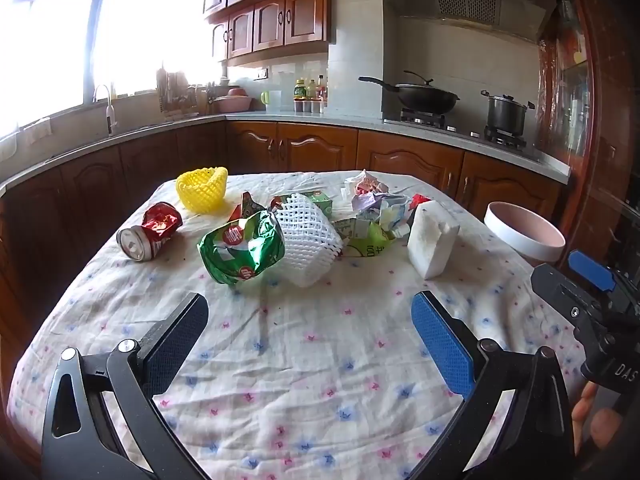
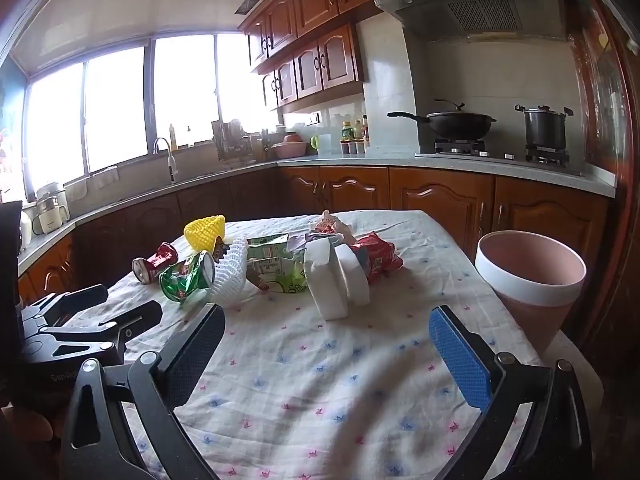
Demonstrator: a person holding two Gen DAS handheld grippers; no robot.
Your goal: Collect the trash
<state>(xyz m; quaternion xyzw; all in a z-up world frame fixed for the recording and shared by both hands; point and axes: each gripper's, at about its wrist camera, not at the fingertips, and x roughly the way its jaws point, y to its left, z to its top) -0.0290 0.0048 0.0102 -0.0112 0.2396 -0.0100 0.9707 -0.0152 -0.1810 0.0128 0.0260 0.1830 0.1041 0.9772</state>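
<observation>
Trash lies across the far half of a table with a floral cloth point(image 1: 304, 360): a crushed red can point(image 1: 150, 232), a yellow foam net point(image 1: 202, 189), a crumpled green bag point(image 1: 240, 246), a white foam net point(image 1: 308, 236), crumpled paper point(image 1: 376, 200) and a white foam block point(image 1: 432, 236). In the right wrist view the foam block point(image 2: 330, 276) stands nearest, with the green bag point(image 2: 186, 276) to its left. My left gripper point(image 1: 310, 320) hangs open over bare cloth, short of the pile. My right gripper point(image 2: 326, 334) is open too, empty.
A pink bin with a white rim point(image 2: 532, 276) stands off the table's right edge, also in the left wrist view as the bin point(image 1: 524, 234). Wooden kitchen cabinets and a counter with a stove, wok point(image 1: 426, 98) and pot point(image 1: 506, 114) run behind the table.
</observation>
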